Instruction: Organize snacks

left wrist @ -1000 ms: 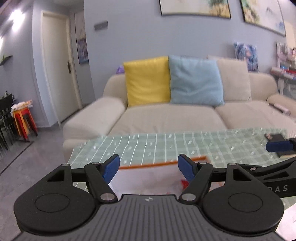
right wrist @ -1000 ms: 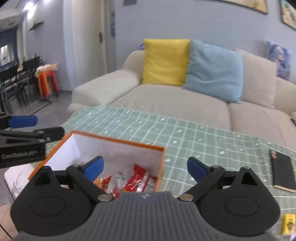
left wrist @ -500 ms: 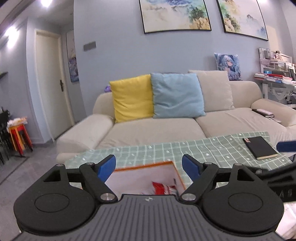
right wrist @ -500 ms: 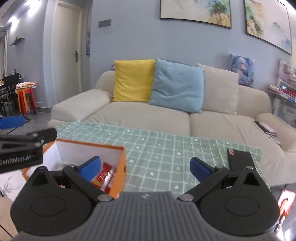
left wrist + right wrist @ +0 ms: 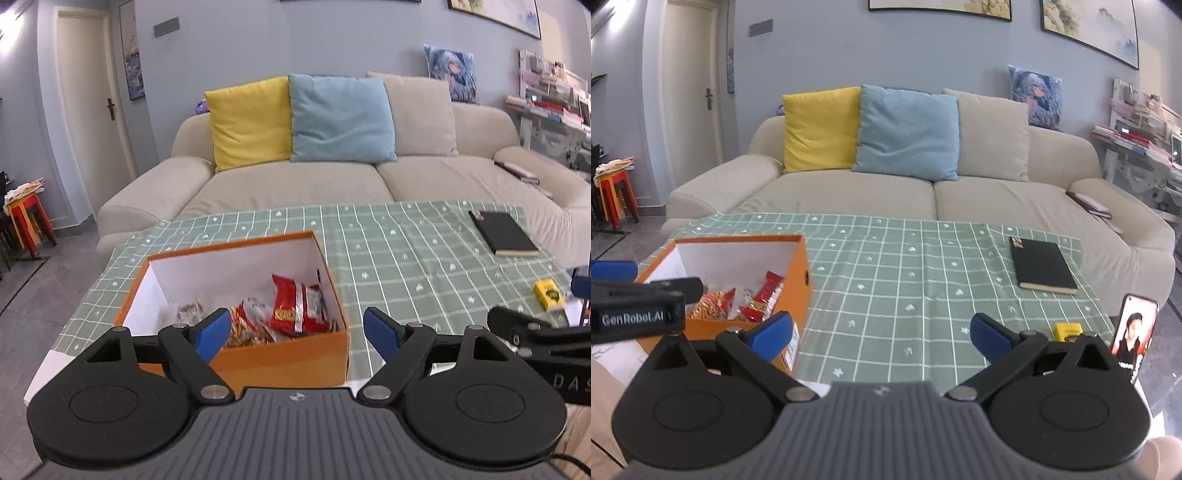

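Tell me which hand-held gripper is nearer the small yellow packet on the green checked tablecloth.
Right. The right hand-held gripper points beside the small yellow packet; the left hand-held gripper hovers at the orange box.

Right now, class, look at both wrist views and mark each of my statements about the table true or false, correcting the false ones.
1. The orange box holds red snack packets. True.
2. The black notebook lies inside the box. False: it lies flat on the green checked tablecloth, well apart from the box.
3. The left gripper is clamped on a packet. False: its jaws stand wide open with nothing between the pads.
4. A small yellow packet lies on the cloth outside the box. True.
5. The right gripper is open and empty. True.
6. The box has its lid on. False: its top is open.
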